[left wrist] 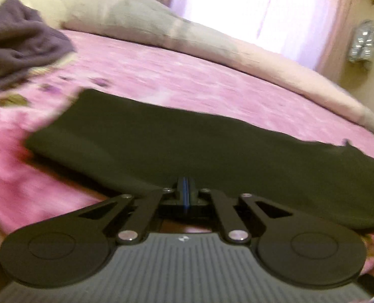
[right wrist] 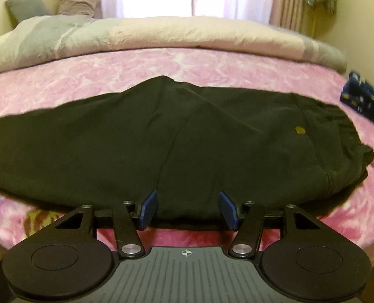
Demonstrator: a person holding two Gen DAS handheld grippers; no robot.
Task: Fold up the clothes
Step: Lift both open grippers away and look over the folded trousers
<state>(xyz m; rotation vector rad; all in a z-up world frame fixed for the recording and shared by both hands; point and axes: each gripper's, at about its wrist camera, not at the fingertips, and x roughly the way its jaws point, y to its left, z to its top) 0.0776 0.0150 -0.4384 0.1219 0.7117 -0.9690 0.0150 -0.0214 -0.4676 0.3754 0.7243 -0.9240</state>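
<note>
The black trousers (right wrist: 177, 136) lie flat across the pink bedspread (right wrist: 161, 63), stretched from nine to three o'clock in my right view, waistband and its small yellow button (right wrist: 299, 129) toward three. They look like thick, soft cotton: limp, not slippery, light enough to lift by an edge, but I judge they will sag and drag if I take them at one point only.

My left gripper (left wrist: 185, 184) has its jaws pressed together, right at the near hem; whether any cloth is caught between them I cannot tell, since that view is blurred. My right gripper (right wrist: 188, 208) stands spread, the near edge of the trousers lying between its blue pads (right wrist: 149, 208) without being pressed.

The near edge at six o'clock is the sensible hold, one grip toward each end. Beyond the trousers, toward twelve, bare bedspread runs to the rolled duvet (right wrist: 187, 38), room enough for folding. A purple garment (left wrist: 20, 40) sits at ten o'clock in my left view, a blue box (right wrist: 363, 98) at two o'clock in my right.
</note>
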